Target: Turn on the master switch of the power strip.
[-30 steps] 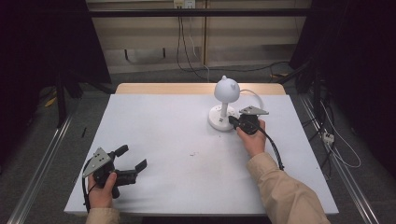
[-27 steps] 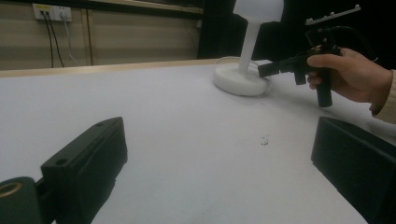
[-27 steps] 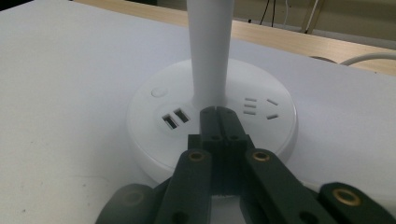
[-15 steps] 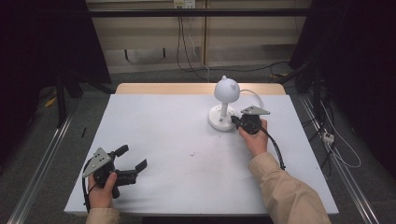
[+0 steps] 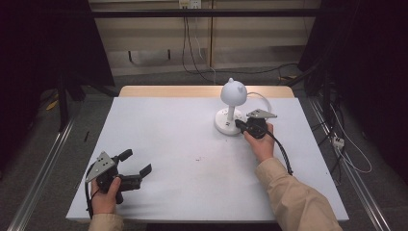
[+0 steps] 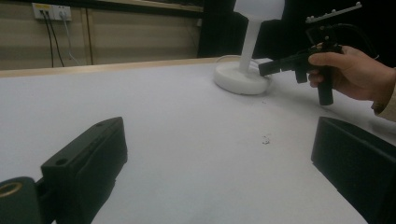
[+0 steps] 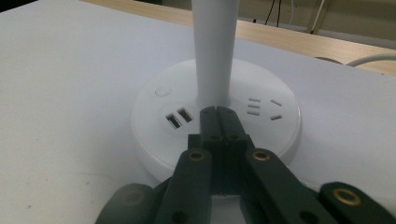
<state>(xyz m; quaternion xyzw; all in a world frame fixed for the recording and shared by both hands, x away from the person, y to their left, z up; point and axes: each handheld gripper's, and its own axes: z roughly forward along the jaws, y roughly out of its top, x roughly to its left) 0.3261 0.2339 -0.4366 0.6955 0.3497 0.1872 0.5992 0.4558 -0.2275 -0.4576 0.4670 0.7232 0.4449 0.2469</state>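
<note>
Where the worktop (image 5: pixel 183 139) meets its near edge, at the left corner, we list the left gripper (image 5: pixel 137 163), held in a hand (image 5: pixel 103 195), jaws spread wide and empty, pointing toward the right. A small dark speck (image 5: pixel 197 158) marks the white surface near the middle, with nothing else lying between the two grippers.

Farther back, toward the far right part of the worktop, we record the right hand (image 5: pixel 261 144) in a tan sleeve (image 5: pixel 293 197), holding the right gripper (image 7: pixel 217 114). Its jaws are closed together with nothing between them, their tips resting over the top of the lamp base (image 7: pixel 154 116), just in front of the stem (image 7: pixel 215 46).

Lamp (image 5: pixel 233 108): white, round base, slim upright stem, rounded head with a small knob on top. The base carries two USB ports (image 7: pixel 178 117), a round button (image 7: pixel 163 91) and socket slots (image 7: pixel 265 108). A white cord (image 5: pixel 260 98) loops behind it toward the far edge.
</note>
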